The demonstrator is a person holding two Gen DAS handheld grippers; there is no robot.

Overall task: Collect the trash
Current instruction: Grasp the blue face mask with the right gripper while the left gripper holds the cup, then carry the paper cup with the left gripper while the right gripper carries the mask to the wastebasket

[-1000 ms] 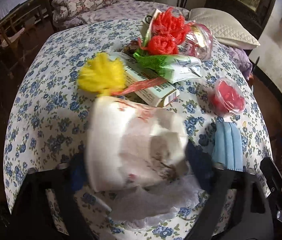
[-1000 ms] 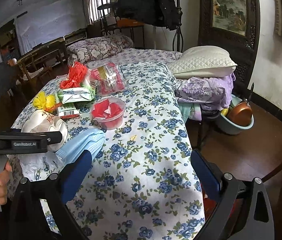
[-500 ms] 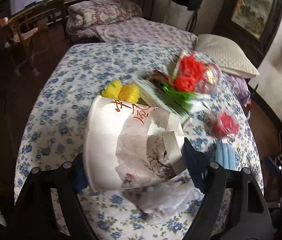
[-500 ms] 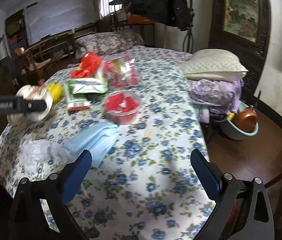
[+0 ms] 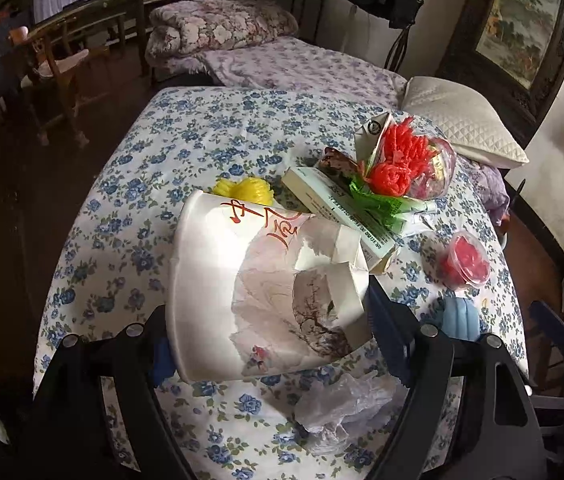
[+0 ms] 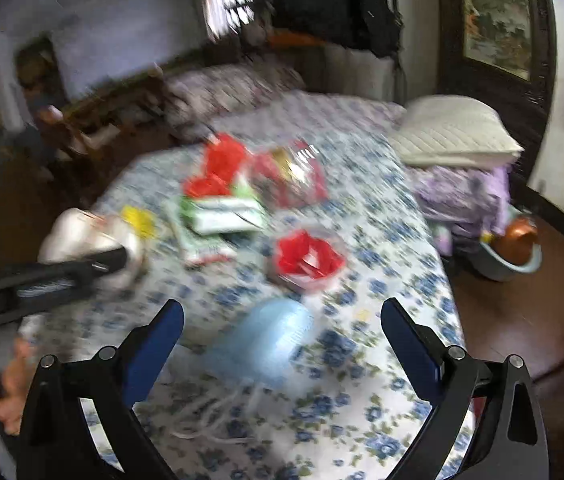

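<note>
The left gripper (image 5: 270, 320) is clamped on a torn white paper cup (image 5: 258, 288), its 2 blue pads pressing the cup's opposite walls, the cup lying on its side with the ripped mouth toward the right. The cup hangs clear of the flowered tablecloth (image 5: 154, 144), above a crumpled clear plastic bag (image 5: 342, 404). To carry it well, the grip should stay as it is, since the torn wall looks soft and more squeeze would likely fold it; the mouth is best kept from tipping down in case scraps sit inside.

The right gripper (image 6: 282, 344) stands wide with nothing between its pads, hovering over a light blue face mask (image 6: 270, 332) on the cloth. That view is smeared, so whether the pads are low enough to take the mask is hard to judge. Both grippers point steeply down at the table. A bare hand (image 6: 6, 392) shows at the lower left of the right view, holding the left gripper's handle.

Further out lie a small tub of red scraps (image 5: 462, 260), a flat carton (image 5: 338, 208), red and yellow tassels and wrappers.
</note>
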